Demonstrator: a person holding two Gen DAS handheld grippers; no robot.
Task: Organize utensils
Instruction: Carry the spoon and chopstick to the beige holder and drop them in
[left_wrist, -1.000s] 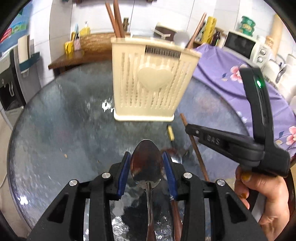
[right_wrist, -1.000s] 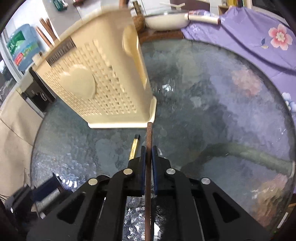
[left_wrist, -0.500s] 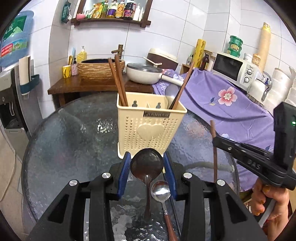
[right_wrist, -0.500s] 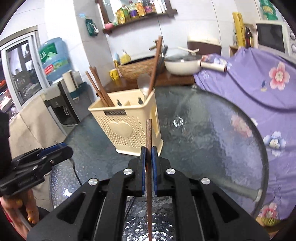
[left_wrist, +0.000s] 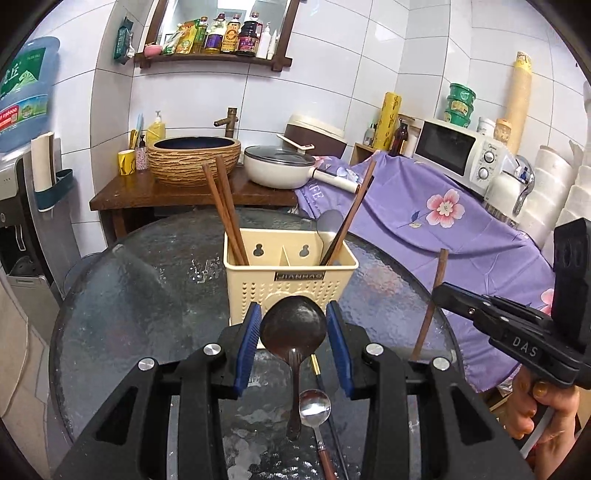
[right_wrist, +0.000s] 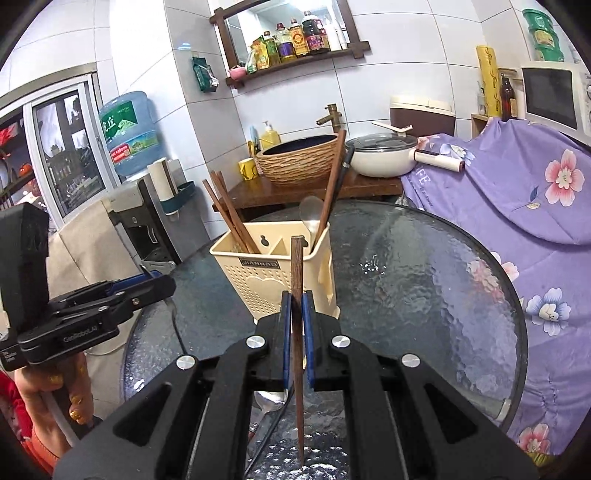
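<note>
A cream slotted utensil holder (left_wrist: 291, 284) (right_wrist: 269, 273) stands on the round glass table (left_wrist: 129, 295). Brown chopsticks (left_wrist: 223, 210) lean in its left compartment; another chopstick and a spoon stand in its right one. My left gripper (left_wrist: 293, 314) is shut on the bowl of a dark spoon (left_wrist: 293, 332), held in the air in front of the holder. My right gripper (right_wrist: 296, 302) is shut on a brown chopstick (right_wrist: 295, 258), upright and near the holder's right side. A silver spoon (left_wrist: 314, 404) and a black chopstick (left_wrist: 317, 367) lie on the glass below.
A purple floral cloth (left_wrist: 443, 221) covers the furniture right of the table, with a microwave (left_wrist: 458, 151) on it. Behind the table a wooden stand (left_wrist: 147, 192) carries a basin and a white pan (left_wrist: 277, 168). A water dispenser (right_wrist: 147, 210) stands at the left.
Both grippers have risen from the table with their utensils and tilted up. The holder now shows its open top, and the silver spoon lies below the left gripper.
</note>
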